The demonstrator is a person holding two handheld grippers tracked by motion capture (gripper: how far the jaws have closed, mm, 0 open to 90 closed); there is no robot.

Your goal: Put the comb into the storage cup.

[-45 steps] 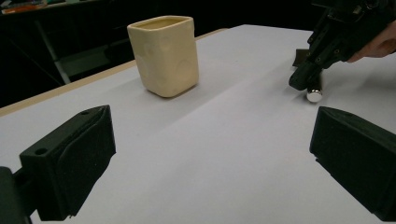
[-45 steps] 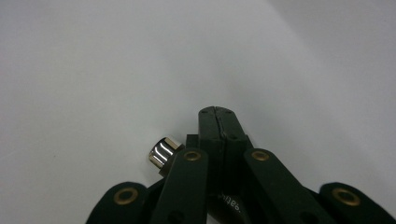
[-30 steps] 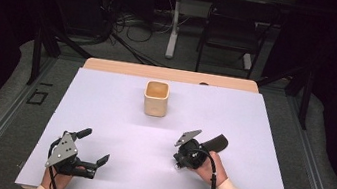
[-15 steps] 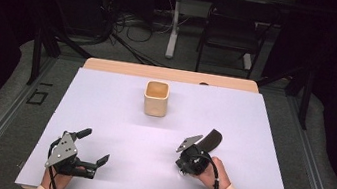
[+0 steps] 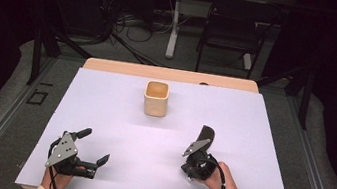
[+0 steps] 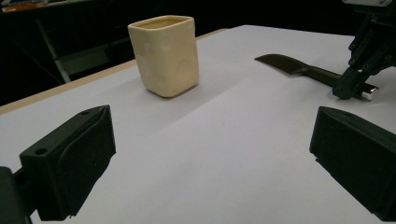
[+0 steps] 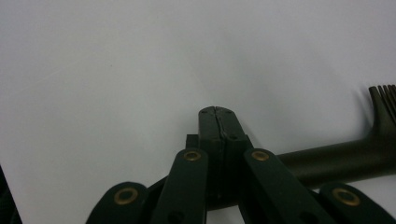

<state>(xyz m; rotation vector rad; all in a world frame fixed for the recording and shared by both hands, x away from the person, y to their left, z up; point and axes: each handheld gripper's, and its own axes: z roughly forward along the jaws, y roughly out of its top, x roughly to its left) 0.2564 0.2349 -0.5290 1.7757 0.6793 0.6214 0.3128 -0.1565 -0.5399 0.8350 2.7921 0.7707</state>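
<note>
Black spatula [image 5: 206, 136] is held by its handle in the clenched right tool [image 5: 196, 155], its blade lying on the bench [image 5: 261, 138] beyond; the left tool [image 5: 93, 150] is released.

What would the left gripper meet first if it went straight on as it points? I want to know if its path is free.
Probably the cream cup, slightly left of centre between the open left gripper jaws; bare white table before it.
</note>
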